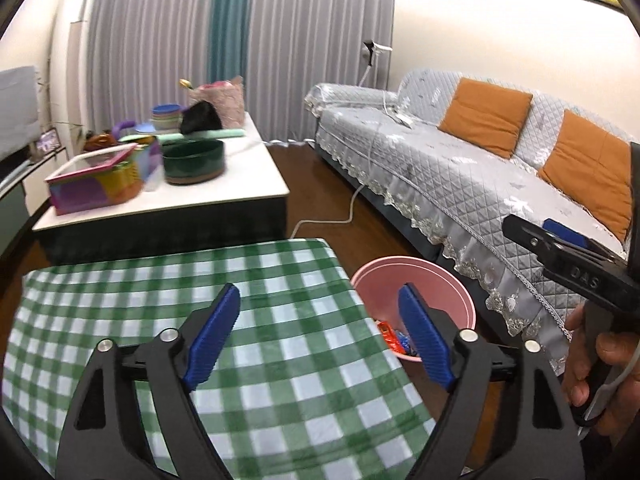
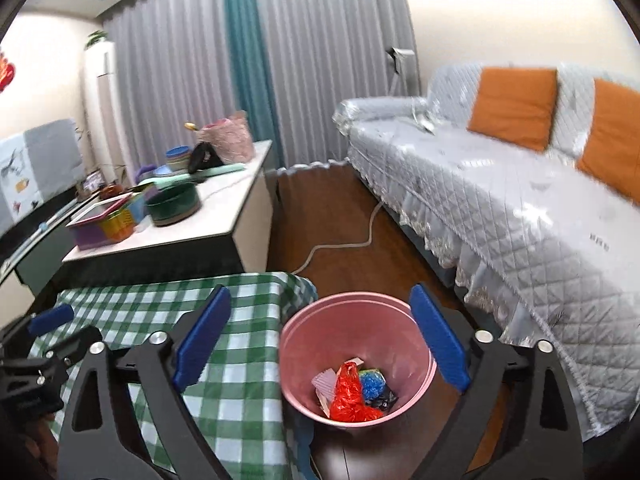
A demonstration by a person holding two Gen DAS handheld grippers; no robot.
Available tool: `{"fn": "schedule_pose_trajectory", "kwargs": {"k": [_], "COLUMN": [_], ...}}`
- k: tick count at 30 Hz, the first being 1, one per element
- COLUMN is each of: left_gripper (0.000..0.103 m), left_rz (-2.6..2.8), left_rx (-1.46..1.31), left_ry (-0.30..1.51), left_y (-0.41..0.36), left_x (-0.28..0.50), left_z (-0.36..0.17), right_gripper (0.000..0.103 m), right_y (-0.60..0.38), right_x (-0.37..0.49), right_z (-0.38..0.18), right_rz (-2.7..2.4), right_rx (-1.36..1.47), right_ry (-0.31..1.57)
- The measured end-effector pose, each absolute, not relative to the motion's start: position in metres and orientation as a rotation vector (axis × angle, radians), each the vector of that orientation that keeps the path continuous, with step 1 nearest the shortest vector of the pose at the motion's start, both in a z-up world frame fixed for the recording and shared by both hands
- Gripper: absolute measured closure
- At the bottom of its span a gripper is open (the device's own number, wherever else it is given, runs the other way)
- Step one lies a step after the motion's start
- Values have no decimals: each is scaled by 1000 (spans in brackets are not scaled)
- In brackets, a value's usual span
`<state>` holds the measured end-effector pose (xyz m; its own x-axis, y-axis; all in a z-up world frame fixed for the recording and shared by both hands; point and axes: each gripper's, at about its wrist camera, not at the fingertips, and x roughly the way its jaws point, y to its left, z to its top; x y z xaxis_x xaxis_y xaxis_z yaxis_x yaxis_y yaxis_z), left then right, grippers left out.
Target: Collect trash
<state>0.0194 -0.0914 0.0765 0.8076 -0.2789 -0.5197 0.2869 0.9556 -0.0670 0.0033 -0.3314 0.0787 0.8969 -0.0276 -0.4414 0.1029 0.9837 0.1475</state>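
Note:
A pink bin [image 2: 356, 364] stands on the floor to the right of the table with the green checked cloth [image 2: 224, 392]. Inside it lie a red plastic bag [image 2: 348, 392], a blue wrapper [image 2: 372, 384] and pale paper scraps. My right gripper [image 2: 320, 308] is open and empty above the bin. My left gripper [image 1: 320, 304] is open and empty over the cloth's [image 1: 240, 340] right edge, with the bin [image 1: 416, 304] partly behind its right finger. The right gripper also shows at the right of the left wrist view [image 1: 560, 248].
A white coffee table [image 1: 224, 188] with a dark green bowl [image 1: 194, 160], coloured boxes and a pink bag stands beyond. A grey-covered sofa [image 1: 480, 184] with orange cushions runs along the right. A white cable [image 2: 348, 240] lies on the wooden floor.

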Motion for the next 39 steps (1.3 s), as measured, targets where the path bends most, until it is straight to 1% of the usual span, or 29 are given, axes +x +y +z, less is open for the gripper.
{"fn": "schedule_pose_trajectory", "kwargs": {"k": [3, 10, 12, 18, 30, 39], "left_gripper": [21, 20, 18, 17, 17, 17], "left_rz": [-291, -234, -217, -203, -182, -150], "left_rx": [6, -40, -44, -30, -14, -33], "left_ry": [542, 553, 551, 574, 598, 616], "left_y": [-77, -51, -47, -49, -57, -45], "left_x": [5, -29, -40, -54, -54, -52], "left_z": [80, 68, 62, 42, 23, 17], "right_gripper": [5, 5, 5, 5, 5, 5], "right_y": [-317, -301, -299, -295, -290, -280], "right_x": [-18, -56, -67, -97, -91, -84], "right_z": [85, 73, 69, 56, 32, 29], "right_rz": [-66, -105, -122, -183, -219, -205], "right_rx": [163, 160, 160, 159, 111, 86], "right_ry": [436, 474, 478, 493, 556, 576]}}
